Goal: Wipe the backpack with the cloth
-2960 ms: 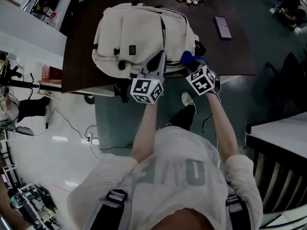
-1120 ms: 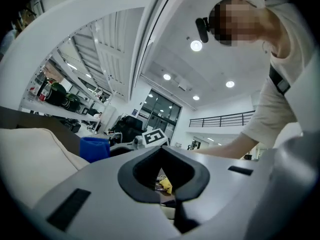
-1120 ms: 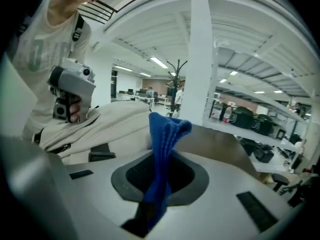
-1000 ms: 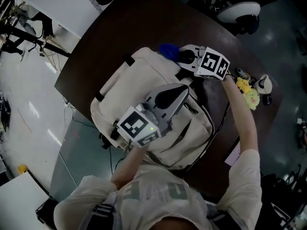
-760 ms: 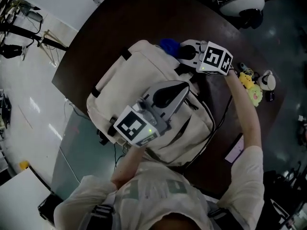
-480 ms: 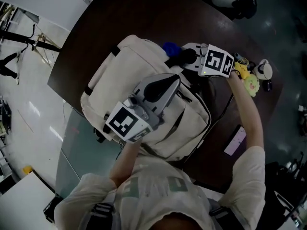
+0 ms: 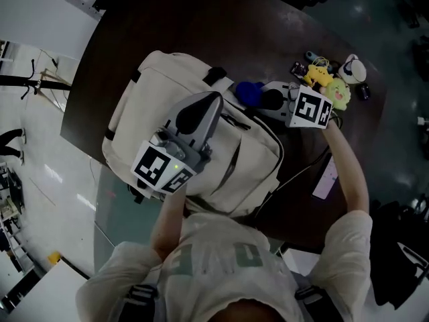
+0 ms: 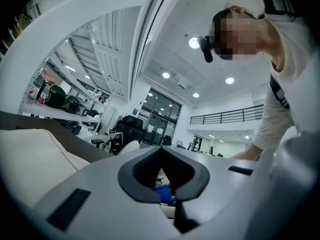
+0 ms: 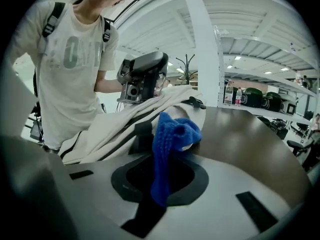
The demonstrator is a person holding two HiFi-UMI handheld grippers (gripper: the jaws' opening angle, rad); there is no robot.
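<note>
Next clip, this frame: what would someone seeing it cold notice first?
The large cream backpack lies flat on the dark table and fills the middle of the head view. Next comes the bright blue cloth, pinched in the right gripper at the backpack's far edge. The left gripper, jaws together with nothing in them, is above the bag's front.

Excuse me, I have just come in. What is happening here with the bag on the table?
A person is working on a cream backpack that lies on a dark table, with a gripper in each hand. The right gripper pinches a blue cloth at the backpack's top edge. The left gripper is over the front of the backpack, jaws together and holding nothing. Small toys lie beyond.
</note>
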